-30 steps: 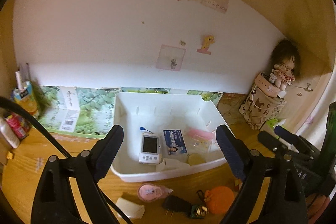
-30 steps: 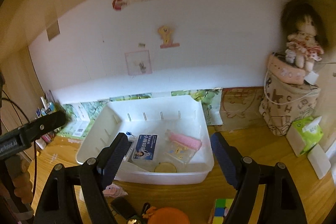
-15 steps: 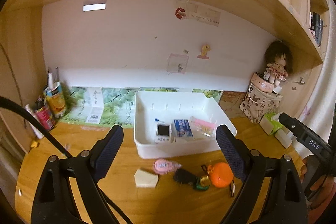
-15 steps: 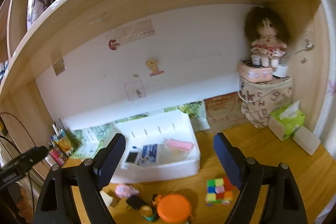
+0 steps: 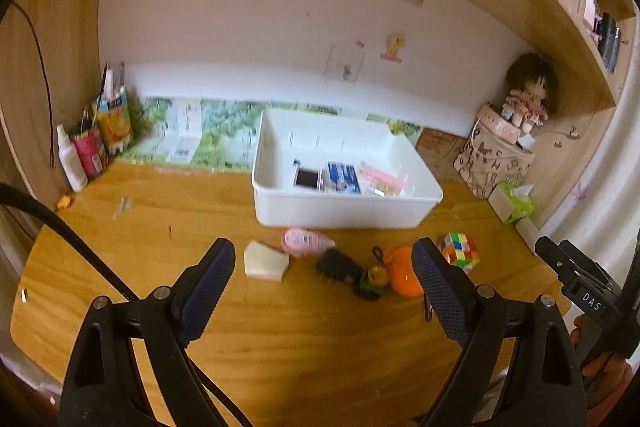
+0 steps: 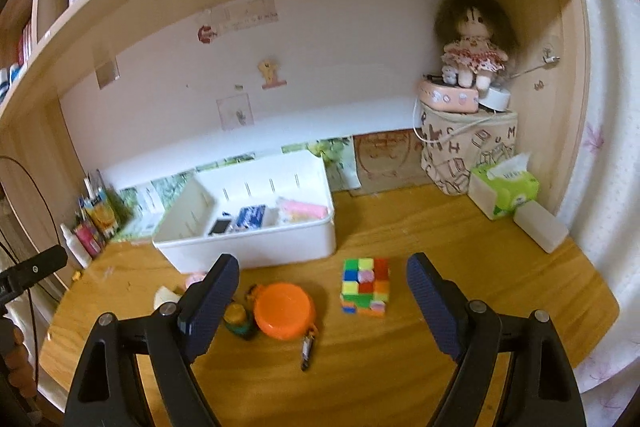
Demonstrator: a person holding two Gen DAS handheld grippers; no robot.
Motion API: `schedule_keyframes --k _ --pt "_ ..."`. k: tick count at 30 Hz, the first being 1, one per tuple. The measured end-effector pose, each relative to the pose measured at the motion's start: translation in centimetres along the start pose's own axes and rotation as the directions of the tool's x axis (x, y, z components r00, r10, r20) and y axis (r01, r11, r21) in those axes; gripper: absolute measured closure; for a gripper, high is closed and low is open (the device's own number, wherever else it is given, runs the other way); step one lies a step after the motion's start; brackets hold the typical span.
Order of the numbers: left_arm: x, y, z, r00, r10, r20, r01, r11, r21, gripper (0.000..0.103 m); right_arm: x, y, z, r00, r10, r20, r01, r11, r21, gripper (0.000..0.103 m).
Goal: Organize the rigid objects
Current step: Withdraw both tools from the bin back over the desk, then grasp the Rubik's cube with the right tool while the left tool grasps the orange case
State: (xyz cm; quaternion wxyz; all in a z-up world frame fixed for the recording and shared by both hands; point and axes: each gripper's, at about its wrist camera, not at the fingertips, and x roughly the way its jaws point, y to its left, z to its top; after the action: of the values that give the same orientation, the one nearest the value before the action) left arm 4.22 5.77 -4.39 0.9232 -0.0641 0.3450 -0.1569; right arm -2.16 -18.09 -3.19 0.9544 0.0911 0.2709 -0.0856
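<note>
A white bin [image 5: 344, 215] [image 6: 256, 247] stands mid-desk holding a small screen device [image 5: 307, 179], a blue card [image 5: 342, 178] and a pink case [image 5: 382, 177]. In front of it lie a cream block [image 5: 266, 261], a pink gadget [image 5: 306, 241], a black plug [image 5: 338, 265], a green-yellow trinket [image 5: 374, 279], an orange round case [image 6: 285, 309] and a colour cube [image 6: 366, 285]. My left gripper [image 5: 322, 291] is open and empty above the desk before these. My right gripper [image 6: 322, 301] is open and empty, near the cube and orange case.
A doll [image 6: 472, 43] sits on a patterned bag [image 6: 468, 147] at the back right, beside a green tissue pack [image 6: 504, 191]. Bottles and cartons [image 5: 94, 139] stand at the back left. A shelf runs overhead. A small dark stick [image 6: 307, 349] lies on the desk.
Both grippers have pulled back and up from the bin, so the loose items in front and more of the desk now show. Both stay open.
</note>
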Motion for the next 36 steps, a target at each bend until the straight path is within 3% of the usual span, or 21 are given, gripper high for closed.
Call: schedule_keyframes --k 9,15,19,29,36 --pt "2.9 -1.0 -2.3 0.989 0.027 -0.144 -0.039 0.996 -0.077 0.011 1.1 -1.4 -1.5 0.999 -0.032 -0.042 0.028 0.994 -0.108 0.017" --pt "4.3 -2.7 -3.0 0.974 0.021 -0.227 -0.059 0.985 -0.163 0.011 2.9 -2.7 -1.6 0.994 0.029 -0.102 -0.044 0.988 -0.150 0.017" --pt "5.1 -4.2 -3.0 0.970 0.042 -0.240 -0.088 0.979 -0.184 0.011 4.2 -3.3 -1.1 0.988 0.063 -0.141 -0.092 0.975 -0.204 0.017" --pt "9.0 -8.2 -3.5 0.947 0.064 -0.313 -0.138 0.966 -0.218 0.011 7.6 -4.7 -0.2 0.967 0.158 -0.198 -0.221 0.908 -0.356 0.017" --pt "13.0 -10.5 -4.0 0.919 0.046 -0.393 -0.159 0.952 -0.261 0.011 10.5 -5.8 -1.0 0.938 0.221 -0.268 -0.321 0.847 -0.424 0.017"
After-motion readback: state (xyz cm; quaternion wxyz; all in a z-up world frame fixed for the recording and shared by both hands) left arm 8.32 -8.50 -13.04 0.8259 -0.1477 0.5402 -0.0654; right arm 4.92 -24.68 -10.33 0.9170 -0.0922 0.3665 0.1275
